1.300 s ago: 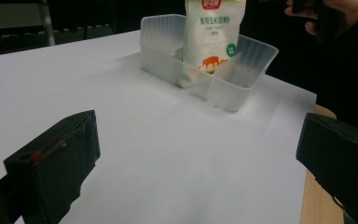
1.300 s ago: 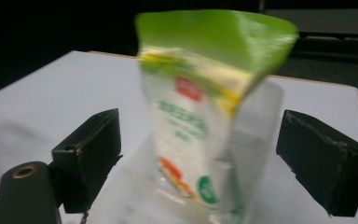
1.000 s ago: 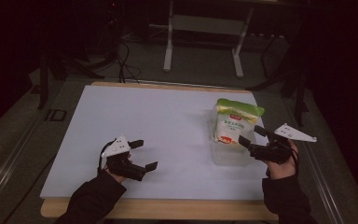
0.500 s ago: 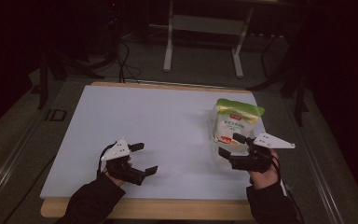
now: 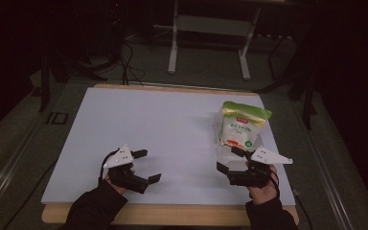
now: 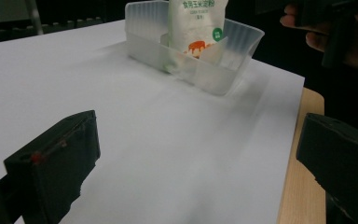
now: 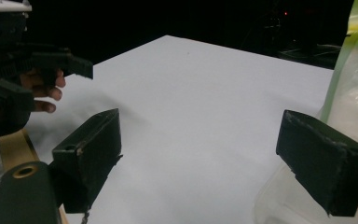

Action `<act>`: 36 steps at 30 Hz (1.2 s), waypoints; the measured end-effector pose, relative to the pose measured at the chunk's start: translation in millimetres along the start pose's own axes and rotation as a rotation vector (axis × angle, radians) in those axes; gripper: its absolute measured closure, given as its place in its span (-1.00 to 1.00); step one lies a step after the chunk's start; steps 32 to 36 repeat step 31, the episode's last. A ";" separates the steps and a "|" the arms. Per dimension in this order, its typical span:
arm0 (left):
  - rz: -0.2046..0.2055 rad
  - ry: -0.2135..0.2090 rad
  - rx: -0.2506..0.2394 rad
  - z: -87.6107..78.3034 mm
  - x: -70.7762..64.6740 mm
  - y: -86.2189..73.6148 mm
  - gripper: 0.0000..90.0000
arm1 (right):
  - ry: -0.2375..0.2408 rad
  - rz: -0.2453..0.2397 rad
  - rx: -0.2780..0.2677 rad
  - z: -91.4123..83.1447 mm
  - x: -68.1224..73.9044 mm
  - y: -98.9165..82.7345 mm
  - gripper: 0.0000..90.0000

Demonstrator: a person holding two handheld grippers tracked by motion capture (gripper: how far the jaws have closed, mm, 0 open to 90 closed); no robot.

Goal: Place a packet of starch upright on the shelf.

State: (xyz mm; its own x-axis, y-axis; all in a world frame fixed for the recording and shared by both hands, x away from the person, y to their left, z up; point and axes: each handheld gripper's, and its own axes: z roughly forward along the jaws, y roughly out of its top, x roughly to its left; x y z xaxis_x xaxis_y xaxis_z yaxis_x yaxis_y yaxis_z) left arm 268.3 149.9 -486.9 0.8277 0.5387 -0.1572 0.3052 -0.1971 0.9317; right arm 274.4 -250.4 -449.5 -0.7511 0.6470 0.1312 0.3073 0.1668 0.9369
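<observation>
White table (image 5: 172,134) in a dark room. The bag (image 5: 242,127) stands upright in its clear tray (image 6: 214,77) at far right. I hold left gripper (image 5: 146,165) and right gripper (image 5: 230,160) wide-jawed, empty, near the front edge; judged placed, nothing left.

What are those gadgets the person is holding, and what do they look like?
Each hand holds a black two-jaw tool: the left gripper and right gripper. The jaws are blocky black pads. A pale grey three-cornered plate sits on top of each, and a dark cable trails from the left one. The person wears dark sleeves.
</observation>
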 end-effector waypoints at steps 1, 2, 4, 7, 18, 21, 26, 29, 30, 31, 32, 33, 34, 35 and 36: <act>0.002 0.002 0.001 -0.5 0.5 0.1 -1.00 | 0.000 -0.006 0.003 0.4 1.5 -2.0 -0.69; 0.003 0.003 0.001 -0.7 0.7 -0.1 -1.00 | -0.003 -0.016 0.007 1.0 3.0 -4.7 -0.69; -0.001 0.004 0.000 -0.6 1.6 -1.1 -1.00 | 0.002 -0.015 0.007 1.5 4.7 -7.9 -0.69; 0.009 0.008 0.006 -0.3 2.4 -1.9 -1.00 | -0.008 -0.005 0.002 2.0 6.8 -14.0 -0.69; 0.017 0.007 0.006 0.3 3.5 -3.5 -1.00 | -0.029 -0.015 0.029 6.4 7.4 -24.7 -0.69; 0.019 0.001 0.008 1.8 2.7 -4.6 -1.00 | -0.037 -0.019 0.026 8.3 4.6 -26.6 -0.69; 0.019 -0.004 0.016 4.4 2.3 -6.6 -1.00 | -0.036 -0.015 0.033 9.4 1.9 -27.9 -0.69; 0.019 -0.006 0.022 5.5 2.1 -7.6 -1.00 | -0.035 -0.014 0.032 9.1 1.5 -28.1 -0.69; 0.020 -0.006 0.023 5.6 2.0 -7.8 -1.00 | -0.034 -0.014 0.031 9.4 1.2 -28.2 -0.69; 0.022 -0.006 0.024 5.6 1.9 -7.8 -1.00 | -0.034 -0.015 0.033 9.5 1.1 -28.2 -0.69; 0.022 -0.006 0.024 5.6 1.9 -7.8 -1.00 | -0.034 -0.015 0.033 9.5 1.1 -28.2 -0.69; 0.022 -0.006 0.024 5.6 1.9 -7.8 -1.00 | -0.034 -0.015 0.033 9.5 1.1 -28.2 -0.69; 0.022 -0.006 0.024 5.6 1.9 -7.8 -1.00 | -0.034 -0.015 0.033 9.5 1.1 -28.2 -0.69; 0.022 -0.006 0.024 5.6 1.9 -7.8 -1.00 | -0.034 -0.015 0.033 9.5 1.1 -28.2 -0.69; 0.022 -0.006 0.024 5.6 1.9 -7.8 -1.00 | -0.034 -0.015 0.033 9.5 1.1 -28.2 -0.69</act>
